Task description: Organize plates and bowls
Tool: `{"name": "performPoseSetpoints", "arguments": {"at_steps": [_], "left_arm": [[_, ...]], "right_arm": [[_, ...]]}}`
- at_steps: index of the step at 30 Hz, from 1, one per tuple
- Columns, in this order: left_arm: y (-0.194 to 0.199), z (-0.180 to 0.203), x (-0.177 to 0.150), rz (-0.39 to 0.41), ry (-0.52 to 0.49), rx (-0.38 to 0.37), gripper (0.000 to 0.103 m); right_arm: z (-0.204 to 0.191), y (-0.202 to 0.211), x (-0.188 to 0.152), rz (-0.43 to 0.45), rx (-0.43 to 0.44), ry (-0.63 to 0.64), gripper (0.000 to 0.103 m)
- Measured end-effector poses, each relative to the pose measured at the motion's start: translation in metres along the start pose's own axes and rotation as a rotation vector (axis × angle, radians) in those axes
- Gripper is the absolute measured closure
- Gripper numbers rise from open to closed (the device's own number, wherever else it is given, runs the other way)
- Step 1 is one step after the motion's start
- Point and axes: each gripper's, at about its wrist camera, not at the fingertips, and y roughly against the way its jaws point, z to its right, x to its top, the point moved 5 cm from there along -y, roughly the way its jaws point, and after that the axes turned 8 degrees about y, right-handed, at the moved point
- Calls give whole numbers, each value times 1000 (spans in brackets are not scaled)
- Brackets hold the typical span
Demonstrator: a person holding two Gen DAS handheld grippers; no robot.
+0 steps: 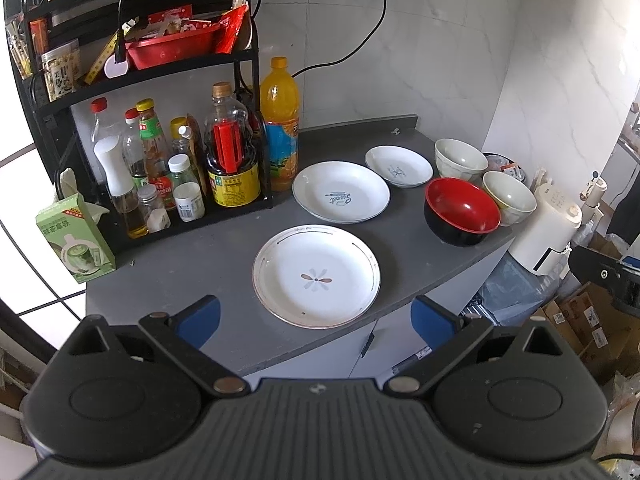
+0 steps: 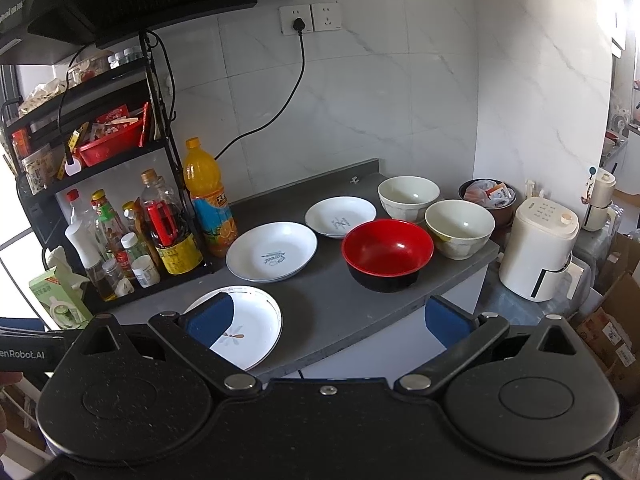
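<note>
On the grey counter (image 1: 192, 264) lie three white plates: a flower-pattern plate (image 1: 316, 276) (image 2: 252, 316) nearest me, a wide plate with blue lettering (image 1: 341, 192) (image 2: 272, 252) behind it, and a smaller plate (image 1: 399, 166) (image 2: 340, 217) farther back. A red-and-black bowl (image 1: 462, 211) (image 2: 387, 253) and two cream bowls (image 1: 460, 159) (image 1: 509, 198) (image 2: 408, 197) (image 2: 459, 227) stand at the right. My left gripper (image 1: 316, 320) is open, held just before the flower plate. My right gripper (image 2: 328, 320) is open too, held short of the counter's front edge, its left finger overlapping the flower plate in view.
A black rack (image 1: 132, 80) with sauce bottles and a red basket fills the left back. An orange juice bottle (image 1: 280, 124) (image 2: 208, 200) stands beside it. A green carton (image 1: 76, 236) sits at the left edge. A white appliance (image 2: 538, 248) and cardboard boxes lie right, below the counter.
</note>
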Motion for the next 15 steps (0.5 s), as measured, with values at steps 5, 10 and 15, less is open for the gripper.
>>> {"name": "performPoseSetpoints", "arguments": {"at_steps": [5,10,15], "left_arm": [[-4,2,1,-4,5,4,2],[-7,6,2,-2,4,6,2],[-10,10,3,3,10,8,2]], "right_arm": [[2,-4,0,-7,4,-3,0],[7,-7,-1,-10,16,-24,0],[12,-9,1,-4,20,-20,0]]}}
